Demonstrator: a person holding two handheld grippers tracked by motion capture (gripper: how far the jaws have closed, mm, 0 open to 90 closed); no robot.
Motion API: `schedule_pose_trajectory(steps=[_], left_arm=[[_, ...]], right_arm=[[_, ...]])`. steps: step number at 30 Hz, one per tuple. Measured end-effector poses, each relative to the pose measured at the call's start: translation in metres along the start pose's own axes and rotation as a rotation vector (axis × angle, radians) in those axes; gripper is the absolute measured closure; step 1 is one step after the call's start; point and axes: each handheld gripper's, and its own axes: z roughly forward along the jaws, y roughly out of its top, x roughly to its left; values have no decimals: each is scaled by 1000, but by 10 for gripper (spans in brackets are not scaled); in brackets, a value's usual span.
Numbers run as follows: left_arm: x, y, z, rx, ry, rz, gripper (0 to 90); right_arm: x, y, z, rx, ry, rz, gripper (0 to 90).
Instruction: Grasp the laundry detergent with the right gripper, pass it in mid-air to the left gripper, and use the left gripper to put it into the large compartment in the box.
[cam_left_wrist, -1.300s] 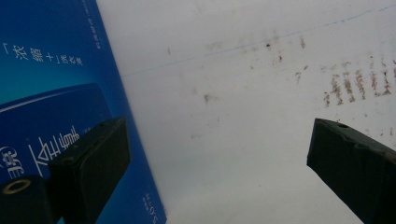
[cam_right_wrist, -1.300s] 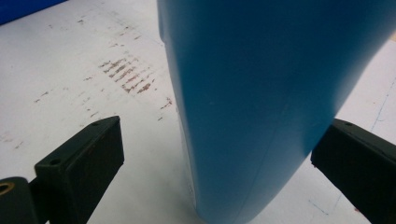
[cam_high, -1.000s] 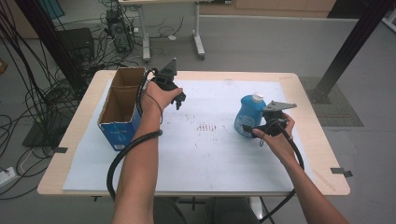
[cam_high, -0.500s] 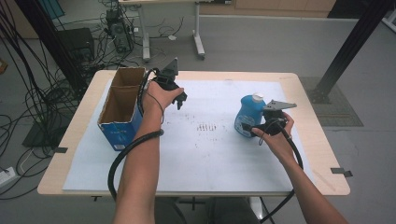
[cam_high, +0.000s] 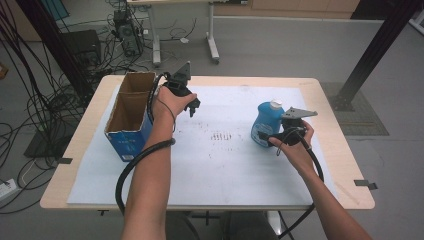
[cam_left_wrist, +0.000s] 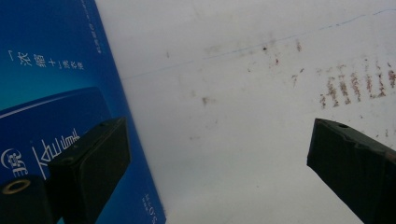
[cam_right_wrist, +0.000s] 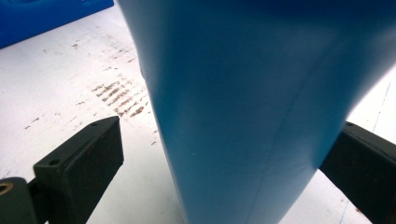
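On the right half of the tabletop (cam_high: 210, 87) a blue bottle (cam_high: 263, 125) with a white cap stands upright on the white sheet (cam_high: 220, 165) that covers most of the surface. Just beside it, on its right, the right gripper (cam_high: 272, 136) is held low and level, and the right gripper view looks straight at the bottle's blue wall (cam_right_wrist: 252, 116), which sits between the two black fingers (cam_right_wrist: 79, 158); one finger stands a little clear of the wall, the other is at or very near it, so the fingers are spread about the bottle and not clamped on it. Faint reddish-brown marks (cam_high: 222, 136) stain the sheet between the bottle and the left side. Across the sheet, well apart from the bottle, the left gripper (cam_high: 190, 106) hangs above the surface just beside an open cardboard box (cam_high: 127, 112) with blue printed sides, which stands at the left edge. From the left gripper view the fingers (cam_left_wrist: 91, 161) are spread wide with nothing between them, the box's blue side (cam_left_wrist: 51, 79) close by one finger and bare sheet under the rest.
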Motion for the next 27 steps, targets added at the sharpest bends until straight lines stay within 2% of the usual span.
schedule_pose_trajectory(steps=[27], left_arm=[[1,-1,-1,-4,2,-1,66]], right_arm=[[-1,-2,1,-28,-9,5,17]])
